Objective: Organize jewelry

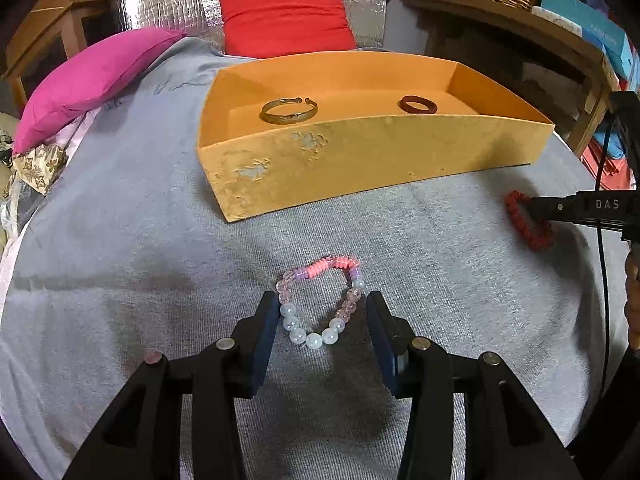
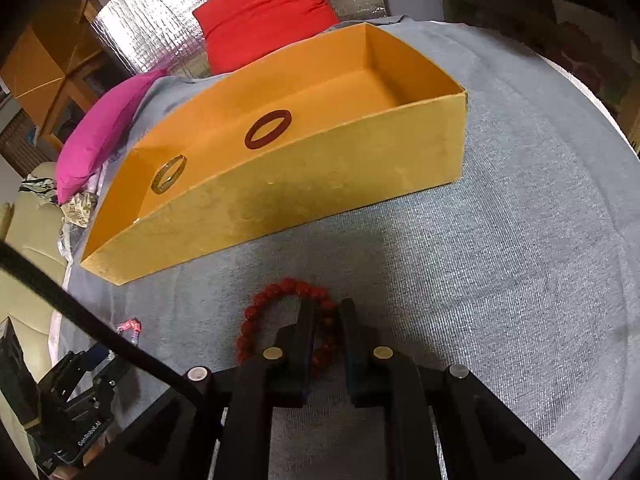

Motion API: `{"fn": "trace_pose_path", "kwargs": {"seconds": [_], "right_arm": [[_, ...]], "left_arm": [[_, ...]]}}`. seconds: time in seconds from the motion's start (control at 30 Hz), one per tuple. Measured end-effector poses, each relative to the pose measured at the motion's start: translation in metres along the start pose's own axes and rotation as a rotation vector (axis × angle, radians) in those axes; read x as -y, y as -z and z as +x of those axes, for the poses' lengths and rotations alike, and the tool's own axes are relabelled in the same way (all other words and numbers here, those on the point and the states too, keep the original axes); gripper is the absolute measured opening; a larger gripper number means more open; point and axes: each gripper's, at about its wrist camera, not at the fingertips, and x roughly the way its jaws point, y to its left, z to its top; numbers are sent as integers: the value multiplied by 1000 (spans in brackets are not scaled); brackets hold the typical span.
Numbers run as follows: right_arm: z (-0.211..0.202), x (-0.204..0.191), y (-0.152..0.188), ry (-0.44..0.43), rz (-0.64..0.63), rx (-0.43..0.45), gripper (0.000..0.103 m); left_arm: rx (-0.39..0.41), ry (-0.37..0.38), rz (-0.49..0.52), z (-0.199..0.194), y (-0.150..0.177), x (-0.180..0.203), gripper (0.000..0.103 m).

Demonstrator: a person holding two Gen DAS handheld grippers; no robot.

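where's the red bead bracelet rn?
In the right wrist view, the red bead bracelet lies on the grey cloth just in front of the orange box, its right side between the right hand-held gripper fingers.

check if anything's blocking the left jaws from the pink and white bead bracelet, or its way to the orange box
Nothing visible lies between them: the left gripper has open jaws on either side of the bead bracelet. Between the bracelet and the orange box is only bare grey cloth, though the box's near wall must be cleared.
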Motion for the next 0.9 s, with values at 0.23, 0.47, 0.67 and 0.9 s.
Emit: {"fn": "trace_pose_path", "kwargs": {"seconds": [0.23, 0.47, 0.67, 0.9], "right_arm": [[-1, 1, 1, 4, -20, -2, 15], [0, -1, 2, 6, -29, -1, 15], [0, 1, 2, -2, -37, 1, 16], [-1, 1, 2, -1, -38, 1, 16]], "left_arm": [[-6, -23, 10, 3, -1, 1, 46], [-5, -41, 25, 5, -2, 5, 46], [-9, -54, 28, 6, 1, 3, 54], [-20, -75, -5, 10, 1, -4, 69]]}}
